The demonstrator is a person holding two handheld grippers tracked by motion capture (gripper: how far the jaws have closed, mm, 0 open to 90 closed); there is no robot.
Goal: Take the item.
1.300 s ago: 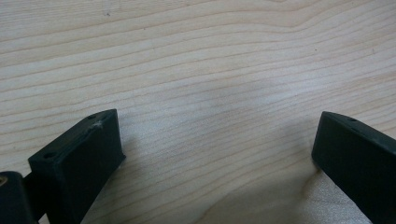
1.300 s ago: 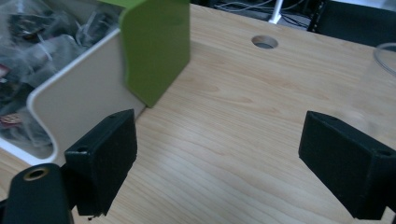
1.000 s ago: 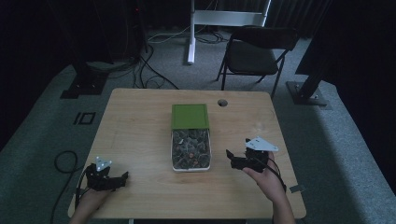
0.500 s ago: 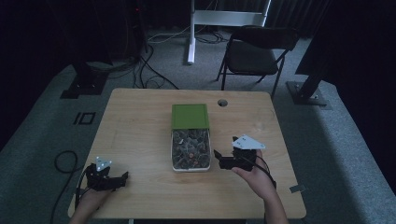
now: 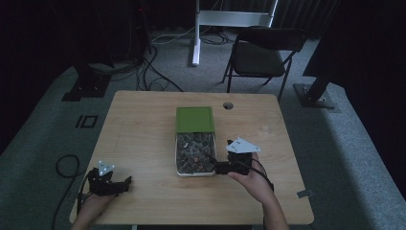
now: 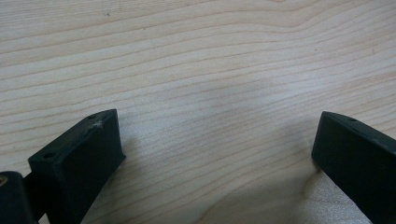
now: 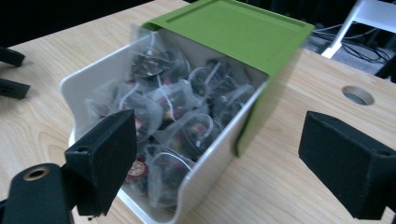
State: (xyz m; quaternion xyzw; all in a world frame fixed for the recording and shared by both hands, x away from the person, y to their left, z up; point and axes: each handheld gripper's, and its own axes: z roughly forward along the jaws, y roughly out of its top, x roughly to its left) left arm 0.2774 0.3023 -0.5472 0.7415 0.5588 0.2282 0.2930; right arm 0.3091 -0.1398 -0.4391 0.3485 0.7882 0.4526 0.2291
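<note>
A white drawer box (image 5: pixel 194 171) with a green sleeve (image 5: pixel 194 119) lies in the middle of the wooden table (image 5: pixel 143 124), pulled open toward me. It is packed with several clear tea sachets (image 7: pixel 173 116). My right gripper (image 5: pixel 219 167) stands open right beside the drawer's near right corner; in the right gripper view its jaws straddle the drawer's front corner (image 7: pixel 205 158) without touching it. Near the table's front left corner my left gripper (image 5: pixel 124 183) rests open, with bare wood (image 6: pixel 210 116) between its jaws.
A round cable hole (image 5: pixel 228 105) pierces the table behind the box. A folding chair (image 5: pixel 263 52) and a white stand (image 5: pixel 201 19) are on the carpet beyond the far edge. Cables (image 5: pixel 64 163) trail on the floor at the left.
My right gripper has moved left and a little forward, from the table's right side to the drawer's near right corner. The left gripper has stayed still.
</note>
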